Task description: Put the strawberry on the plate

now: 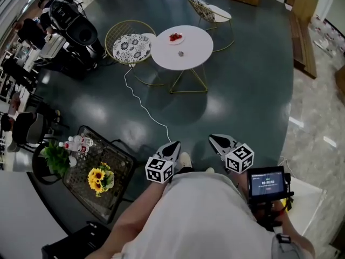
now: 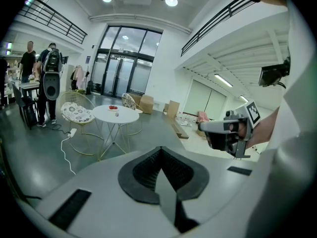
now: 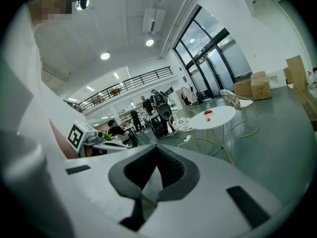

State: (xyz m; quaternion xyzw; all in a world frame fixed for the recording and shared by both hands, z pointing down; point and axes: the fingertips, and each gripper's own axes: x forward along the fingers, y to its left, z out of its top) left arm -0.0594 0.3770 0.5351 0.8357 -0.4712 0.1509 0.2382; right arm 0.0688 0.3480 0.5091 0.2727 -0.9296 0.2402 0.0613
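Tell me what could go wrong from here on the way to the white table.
1. The white cable lies on the floor between the person and the round table; a foot might catch it.
2. The left gripper and right gripper are both shut and empty; one must open before any grasp.
3. The small thing near the plate is too far to identify. A wrong pick is possible.

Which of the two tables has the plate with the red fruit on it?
The round white table, the far one; the plate sits near its far edge. The dark table close by holds sunflowers and bottles.
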